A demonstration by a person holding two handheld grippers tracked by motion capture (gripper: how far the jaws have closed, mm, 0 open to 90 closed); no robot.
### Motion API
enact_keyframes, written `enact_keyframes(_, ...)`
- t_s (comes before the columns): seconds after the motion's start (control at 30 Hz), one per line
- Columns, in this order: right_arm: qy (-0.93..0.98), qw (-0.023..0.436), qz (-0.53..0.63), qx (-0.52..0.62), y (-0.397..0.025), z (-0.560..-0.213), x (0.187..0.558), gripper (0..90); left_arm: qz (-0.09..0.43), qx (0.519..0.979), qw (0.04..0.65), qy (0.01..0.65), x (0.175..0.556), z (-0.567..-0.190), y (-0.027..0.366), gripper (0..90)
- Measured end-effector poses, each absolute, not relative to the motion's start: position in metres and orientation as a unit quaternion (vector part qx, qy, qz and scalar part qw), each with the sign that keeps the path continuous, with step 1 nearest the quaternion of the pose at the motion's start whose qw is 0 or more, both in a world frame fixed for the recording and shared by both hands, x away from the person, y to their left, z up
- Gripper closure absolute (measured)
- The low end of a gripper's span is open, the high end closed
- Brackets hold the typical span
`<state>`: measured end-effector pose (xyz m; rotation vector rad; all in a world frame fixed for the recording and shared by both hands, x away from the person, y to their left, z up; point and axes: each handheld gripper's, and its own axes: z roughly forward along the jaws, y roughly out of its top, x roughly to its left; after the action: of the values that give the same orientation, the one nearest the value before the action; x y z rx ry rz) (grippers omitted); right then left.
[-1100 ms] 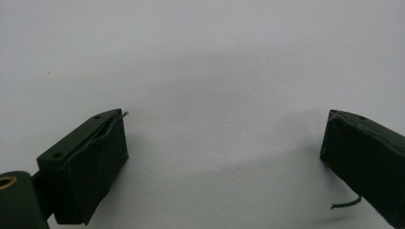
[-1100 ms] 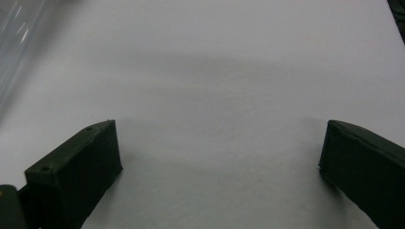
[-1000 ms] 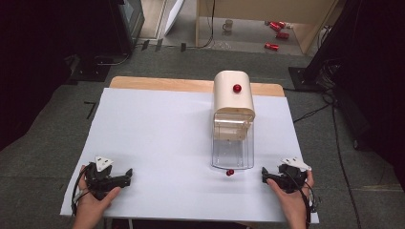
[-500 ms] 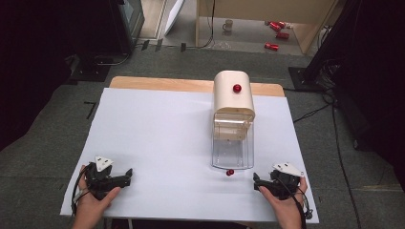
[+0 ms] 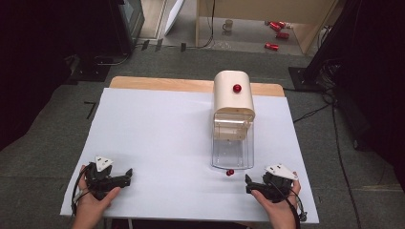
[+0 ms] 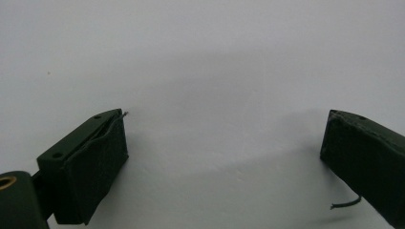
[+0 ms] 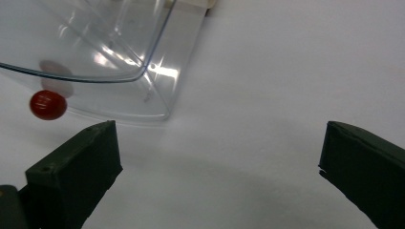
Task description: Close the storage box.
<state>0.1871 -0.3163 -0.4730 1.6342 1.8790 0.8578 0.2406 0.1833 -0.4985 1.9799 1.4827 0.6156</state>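
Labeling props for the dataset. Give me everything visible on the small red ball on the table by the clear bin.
The small red ball is round, glossy and dark red, with a faint highlight on top. It rests on the white table sheet, just outside the near edge of the clear plastic bin, close to its rim; contact cannot be told. Its reddish reflection shows in the bin wall. The right gripper, jaws open, sits to its right without touching it.
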Motion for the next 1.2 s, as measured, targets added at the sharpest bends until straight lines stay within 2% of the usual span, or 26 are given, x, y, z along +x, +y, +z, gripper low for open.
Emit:
enact_keyframes(0.87, 0.702, 0.236, 0.349, 0.574, -0.279, -0.465, 0.183, 0.4, 0.231, 0.743, 0.292, 0.556, 0.241, -0.498, 0.183, 2.0)
enact_keyframes(0.93, 0.702, 0.237, 0.349, 0.574, -0.277, -0.465, 0.183, 1.6, 0.231, 0.743, 0.292, 0.556, 0.241, -0.498, 0.183, 2.0)
enact_keyframes(0.97, 0.701, 0.244, 0.352, 0.57, -0.273, -0.464, 0.182, 6.2, 0.231, 0.743, 0.292, 0.556, 0.241, -0.498, 0.183, 2.0)
enact_keyframes(1.07, 0.7, 0.246, 0.353, 0.569, -0.27, -0.464, 0.181, 9.4, 0.231, 0.743, 0.292, 0.556, 0.241, -0.498, 0.183, 2.0)
enact_keyframes(1.1, 0.699, 0.25, 0.357, 0.567, -0.267, -0.465, 0.18, 15.8, 0.231, 0.743, 0.292, 0.556, 0.241, -0.498, 0.183, 2.0)
enact_keyframes(1.2, 0.697, 0.253, 0.36, 0.567, -0.266, -0.465, 0.18, 18.9, 0.231, 0.743, 0.292, 0.556, 0.241, -0.498, 0.183, 2.0)
